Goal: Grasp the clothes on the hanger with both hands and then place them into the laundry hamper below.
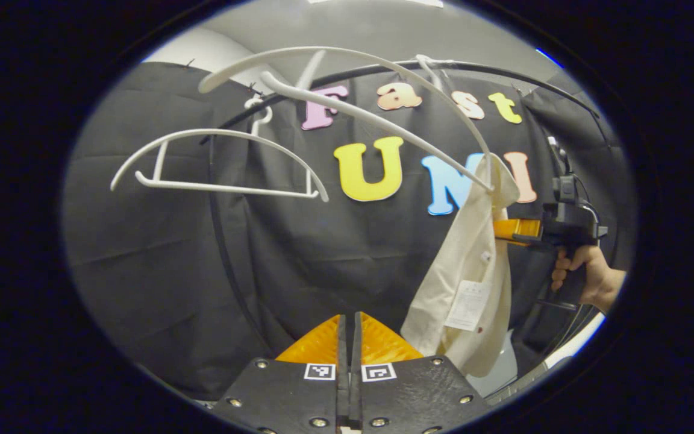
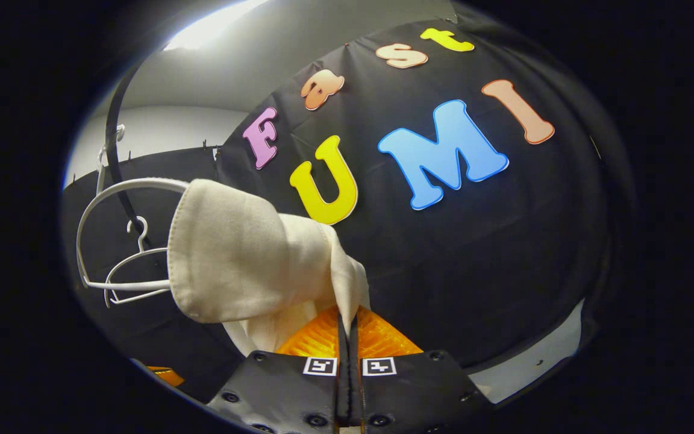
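The right gripper (image 2: pixel 347 328) is clamped on the cream garment (image 1: pixel 467 271), which hangs off the white hanger (image 1: pixel 371 114) at three o'clock. The left gripper (image 1: pixel 349 337) is pressed together, empty. A one-sided pull may snag the hanger's tip. The hamper probably lies below.

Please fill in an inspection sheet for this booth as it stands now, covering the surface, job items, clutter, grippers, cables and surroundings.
Surface: nothing seen.
Job's things: cream garment hangs off one end of a tilted white hanger; hamper not seen.
Clutter: a second white hanger, bare, on the black rail.
Grippers: left gripper shut, empty; right gripper shut on the garment's edge.
Cables: nothing seen.
Surroundings: black cloth wall; a hand holds the right gripper.
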Available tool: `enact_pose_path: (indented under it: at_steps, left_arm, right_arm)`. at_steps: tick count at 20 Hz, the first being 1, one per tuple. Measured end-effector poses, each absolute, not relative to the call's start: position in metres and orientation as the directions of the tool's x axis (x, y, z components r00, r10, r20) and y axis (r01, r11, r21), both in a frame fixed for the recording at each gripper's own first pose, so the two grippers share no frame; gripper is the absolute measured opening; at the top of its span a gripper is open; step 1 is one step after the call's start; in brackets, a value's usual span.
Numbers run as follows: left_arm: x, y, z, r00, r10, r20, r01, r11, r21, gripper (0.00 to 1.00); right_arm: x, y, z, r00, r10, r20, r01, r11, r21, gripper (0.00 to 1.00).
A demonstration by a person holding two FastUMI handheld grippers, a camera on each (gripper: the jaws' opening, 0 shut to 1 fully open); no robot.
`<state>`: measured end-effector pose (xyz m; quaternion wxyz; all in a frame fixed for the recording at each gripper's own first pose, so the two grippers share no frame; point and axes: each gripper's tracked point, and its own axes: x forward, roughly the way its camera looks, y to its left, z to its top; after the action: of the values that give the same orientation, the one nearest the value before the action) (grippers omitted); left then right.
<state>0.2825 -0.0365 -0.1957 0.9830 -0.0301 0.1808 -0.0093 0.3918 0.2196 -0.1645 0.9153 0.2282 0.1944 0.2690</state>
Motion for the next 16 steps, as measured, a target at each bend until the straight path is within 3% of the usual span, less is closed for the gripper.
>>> enact_pose_path:
  at_steps: [4,5,7,9,13,16]
  left_arm:
    - [0.286,-0.085,-0.265,0.892,-0.145,-0.428,0.06,0.977,-0.206,0.03]
    - [0.284,-0.097,-0.287,0.879,-0.166,-0.448,0.06,0.969,-0.241,0.09]
    - [0.276,-0.134,-0.33,0.84,-0.235,-0.489,0.067,0.939,-0.336,0.4]
    - [0.268,-0.159,-0.363,0.821,-0.241,-0.518,0.033,0.925,-0.378,0.72]
    - [0.271,-0.179,-0.425,0.793,-0.18,-0.582,-0.052,0.932,-0.359,0.95]
    - [0.293,-0.177,-0.451,0.796,-0.092,-0.598,-0.135,0.936,-0.324,0.95]
  right_arm:
    - [0.394,0.214,-0.164,0.773,0.591,-0.229,-0.437,0.758,0.484,0.01]
    - [0.395,0.213,-0.163,0.771,0.594,-0.229,-0.448,0.762,0.468,0.01]
    - [0.392,0.212,-0.164,0.764,0.6,-0.236,-0.463,0.766,0.446,0.0]
    - [0.387,0.21,-0.167,0.757,0.606,-0.246,-0.469,0.765,0.441,0.01]
    - [0.385,0.206,-0.17,0.748,0.613,-0.253,-0.482,0.765,0.427,0.01]
    - [0.385,0.205,-0.169,0.744,0.619,-0.253,-0.5,0.766,0.403,0.01]
